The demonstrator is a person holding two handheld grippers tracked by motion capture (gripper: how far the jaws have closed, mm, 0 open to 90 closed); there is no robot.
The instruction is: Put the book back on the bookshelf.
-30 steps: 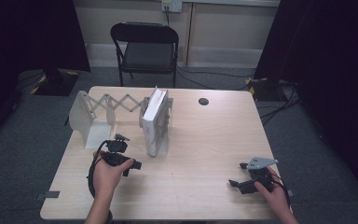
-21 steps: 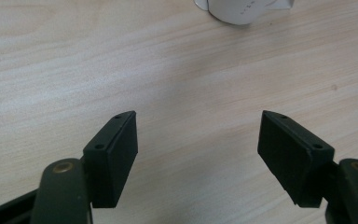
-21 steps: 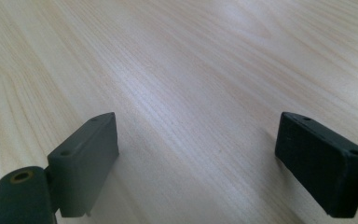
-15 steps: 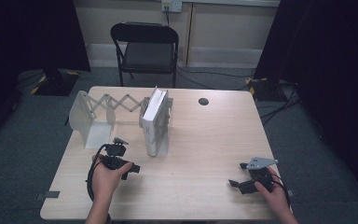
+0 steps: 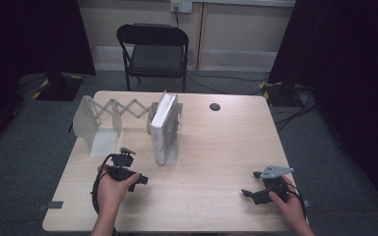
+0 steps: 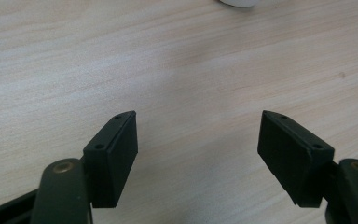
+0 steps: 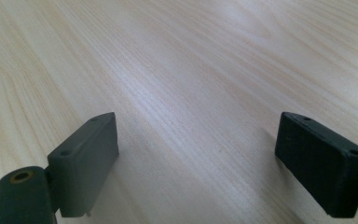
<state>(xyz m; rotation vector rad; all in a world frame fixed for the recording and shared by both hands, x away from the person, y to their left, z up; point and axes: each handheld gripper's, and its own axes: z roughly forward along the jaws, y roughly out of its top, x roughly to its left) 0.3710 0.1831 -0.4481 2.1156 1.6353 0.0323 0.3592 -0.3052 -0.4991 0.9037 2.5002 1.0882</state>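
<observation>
Wooden table point(image 5: 211, 162) centre frame in high view, folding chair point(image 5: 153, 46) behind it at top. Left gripper point(image 5: 141, 180) lower left of frame, held in left hand point(image 5: 110, 189), pointing right, jaws spread w/ nothing between; in left gripper view point(image 6: 198, 149) just bare wood grain between the two black pads, white edge of sth at top centre, too little visible to ID. Right gripper point(image 5: 246, 193) lower right of frame, in right hand point(image 5: 288, 204), grey three-cornered plate on top, pointing left; in right gripper view point(image 7: 198, 158) jaws wide apart, bare tabletop between, gripping nothing. White book point(image 5: 163, 127) standing upright approx centre-left of table, spine-on to camera, leaning slightly, set against one end plate of an extendable bookend rack point(image 5: 120, 114) w/ scissor lattice stretching left to the other end plate at upper left of table. Book above and right of left gripper, near but apart; well apart from right gripper. Small dark round disc point(image 5: 215, 106) on table, upper centre-right, nr far edge.
</observation>
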